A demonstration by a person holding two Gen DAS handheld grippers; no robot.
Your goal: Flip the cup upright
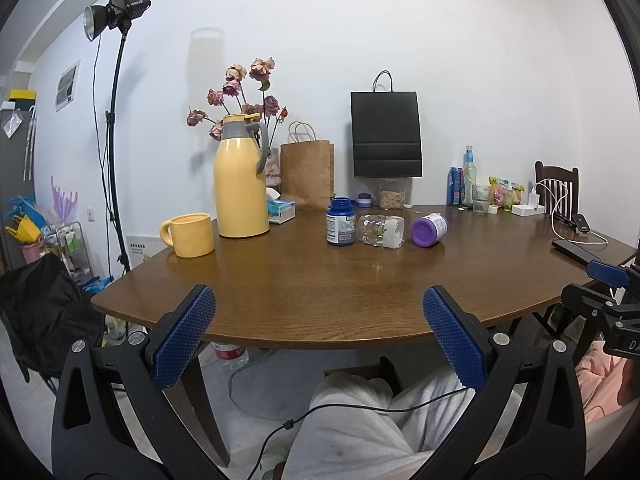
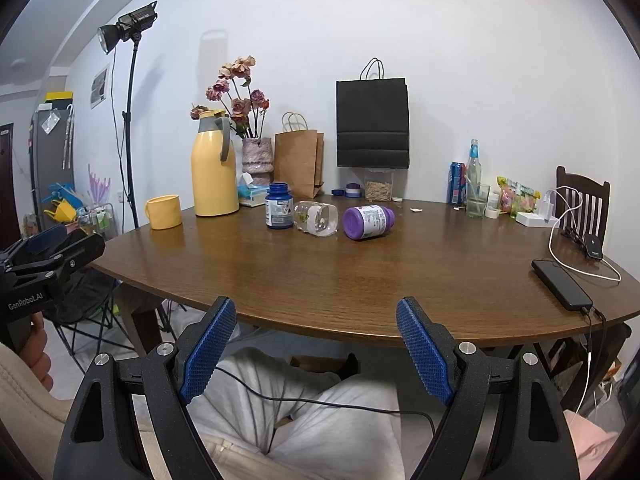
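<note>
Two grippers idle off the near desk edge, nothing gripped: left gripper and right gripper both have jaws spread wide, likely staged for approach. Brown wooden oval desk carries everything. Tall yellow thermos jug stands at 10 o'clock. Clear plastic cup lies on its side near centre, between upright blue pill bottle and toppled purple jar; contents unclear.

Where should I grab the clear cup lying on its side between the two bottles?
Grip the clear cup across its round middle, coming from above: it lies on its side, with the blue bottle and purple bottle crowding both ends. The right gripper is open.
</note>
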